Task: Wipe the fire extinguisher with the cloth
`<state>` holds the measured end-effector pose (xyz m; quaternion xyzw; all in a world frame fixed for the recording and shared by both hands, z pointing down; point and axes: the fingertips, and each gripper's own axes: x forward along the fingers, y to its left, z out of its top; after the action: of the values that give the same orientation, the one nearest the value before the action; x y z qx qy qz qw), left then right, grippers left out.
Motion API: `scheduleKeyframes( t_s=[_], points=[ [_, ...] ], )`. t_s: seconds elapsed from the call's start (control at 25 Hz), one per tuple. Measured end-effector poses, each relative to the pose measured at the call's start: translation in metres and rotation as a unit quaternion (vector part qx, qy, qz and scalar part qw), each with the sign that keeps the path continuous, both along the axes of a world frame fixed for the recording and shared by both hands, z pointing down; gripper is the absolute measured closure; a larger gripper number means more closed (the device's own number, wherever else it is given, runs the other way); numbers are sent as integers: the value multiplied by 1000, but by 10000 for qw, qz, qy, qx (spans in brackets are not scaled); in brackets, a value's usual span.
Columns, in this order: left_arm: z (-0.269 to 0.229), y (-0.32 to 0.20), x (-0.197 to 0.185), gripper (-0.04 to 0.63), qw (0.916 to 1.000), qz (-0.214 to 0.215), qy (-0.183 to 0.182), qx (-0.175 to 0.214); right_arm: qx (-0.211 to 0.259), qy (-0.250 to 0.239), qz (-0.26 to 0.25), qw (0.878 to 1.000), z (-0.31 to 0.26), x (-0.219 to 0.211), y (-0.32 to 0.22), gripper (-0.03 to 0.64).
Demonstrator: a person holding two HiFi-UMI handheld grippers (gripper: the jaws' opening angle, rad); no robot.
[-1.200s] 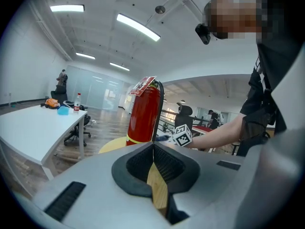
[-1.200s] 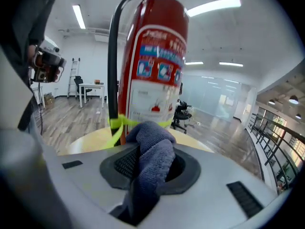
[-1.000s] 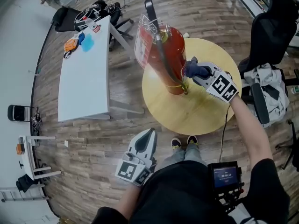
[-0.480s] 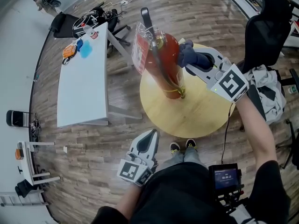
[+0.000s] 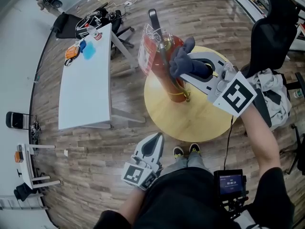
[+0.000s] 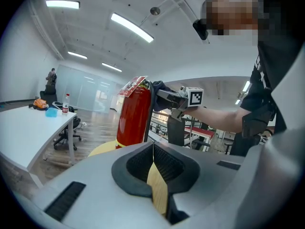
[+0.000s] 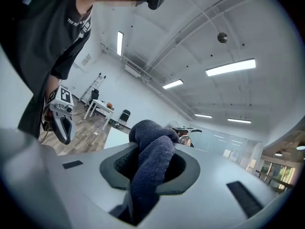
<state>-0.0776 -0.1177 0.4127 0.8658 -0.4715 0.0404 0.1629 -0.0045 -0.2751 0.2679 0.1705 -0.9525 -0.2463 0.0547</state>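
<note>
Fingers of right gripper point(image 5: 187, 65) clamp the cloth point(image 5: 180, 57) against the fire extinguisher point(image 5: 161, 73); left gripper point(image 5: 153, 140) fingers together.

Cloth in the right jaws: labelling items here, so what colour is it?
Dark navy blue; the cloth shows best in the right gripper view.
</note>
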Motion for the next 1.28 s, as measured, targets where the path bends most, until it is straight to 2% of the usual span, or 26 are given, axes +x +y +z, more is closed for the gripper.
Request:
scheduleKeyframes(
  t_s=[0.08,0.16,0.4,0.56,0.72,1.08,1.28],
  points=[
    [1,1,-3,572,10000,-22,11,-16,-161,-267,-48,9995,2,1,3,517],
    [1,2,-6,572,10000,-22,10,-22,-278,-336,-34,9990,12,4,5,517],
    [4,-2,-11,572,10000,-15,-18,-40,-667,299,250,9970,84,8,-1,517],
    [7,-5,-16,572,9999,-84,-67,-10,-1031,209,174,9943,119,11,-7,517],
    [11,-6,-22,572,9998,-149,-100,-63,-1416,258,332,9890,149,17,-15,517],
    [12,-15,-23,572,9996,-260,-79,-123,-2227,731,922,9678,231,39,-60,517],
    [16,-19,-30,572,9989,-414,-110,-212,-2725,1022,989,9516,277,42,-71,517]
  ],
)
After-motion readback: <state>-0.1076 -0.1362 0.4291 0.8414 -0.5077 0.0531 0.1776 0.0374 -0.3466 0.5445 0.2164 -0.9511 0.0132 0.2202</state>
